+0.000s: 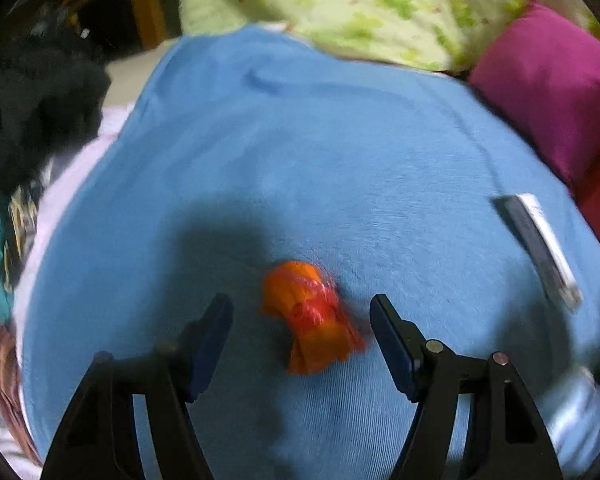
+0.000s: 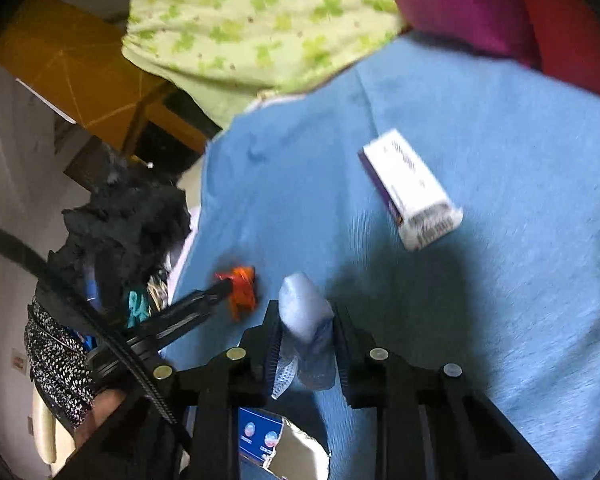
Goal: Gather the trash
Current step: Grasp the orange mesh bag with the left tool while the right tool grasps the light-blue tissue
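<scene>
A crumpled orange wrapper (image 1: pixel 310 316) lies on the blue blanket (image 1: pixel 300 140). My left gripper (image 1: pixel 300 306) hangs just over it, open, one finger on each side and neither pad touching it. My right gripper (image 2: pixel 306 320) is shut on a pale, translucent plastic wrapper (image 2: pixel 304 308) that sticks up between its pads. The right wrist view also shows the orange wrapper (image 2: pixel 240 288), with one left finger (image 2: pixel 204 300) beside it. A white and purple carton (image 2: pixel 412 188) lies flat on the blanket; the left wrist view has this carton (image 1: pixel 540 244) at the right.
A black bag (image 2: pixel 128 216) of mixed items bulges at the blanket's left edge. A green floral sheet (image 1: pixel 380 4) and a magenta pillow (image 1: pixel 548 92) lie at the far side. A torn foil packet (image 2: pixel 284 444) sits under my right gripper. A yellow wooden table (image 2: pixel 80 68) stands beyond.
</scene>
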`<state>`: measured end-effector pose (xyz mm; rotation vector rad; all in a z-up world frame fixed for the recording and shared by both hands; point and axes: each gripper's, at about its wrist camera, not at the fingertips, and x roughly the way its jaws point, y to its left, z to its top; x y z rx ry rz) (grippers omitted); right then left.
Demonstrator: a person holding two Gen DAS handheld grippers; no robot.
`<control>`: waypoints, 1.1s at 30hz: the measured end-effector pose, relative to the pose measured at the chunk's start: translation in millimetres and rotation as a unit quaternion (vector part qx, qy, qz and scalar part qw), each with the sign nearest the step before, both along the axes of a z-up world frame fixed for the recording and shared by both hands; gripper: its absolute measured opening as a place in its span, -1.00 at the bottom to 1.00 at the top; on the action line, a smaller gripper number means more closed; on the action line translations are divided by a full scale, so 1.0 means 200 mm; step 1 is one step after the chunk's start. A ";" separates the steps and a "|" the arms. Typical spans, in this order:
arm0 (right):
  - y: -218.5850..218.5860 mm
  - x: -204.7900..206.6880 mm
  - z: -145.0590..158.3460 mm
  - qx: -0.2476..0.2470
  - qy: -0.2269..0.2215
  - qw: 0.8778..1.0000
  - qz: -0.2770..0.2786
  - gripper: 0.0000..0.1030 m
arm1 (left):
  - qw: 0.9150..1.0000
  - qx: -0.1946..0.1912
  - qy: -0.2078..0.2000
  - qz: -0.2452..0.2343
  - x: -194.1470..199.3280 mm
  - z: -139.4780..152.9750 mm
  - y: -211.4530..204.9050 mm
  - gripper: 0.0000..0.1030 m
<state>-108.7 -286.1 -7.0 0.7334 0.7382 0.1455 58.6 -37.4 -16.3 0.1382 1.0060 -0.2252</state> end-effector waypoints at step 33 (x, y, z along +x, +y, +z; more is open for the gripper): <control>0.07 -0.75 0.56 -0.124 -0.163 0.977 -0.064 -0.49 | 0.962 -0.013 -0.264 -0.064 -1.18 0.87 0.01 -0.33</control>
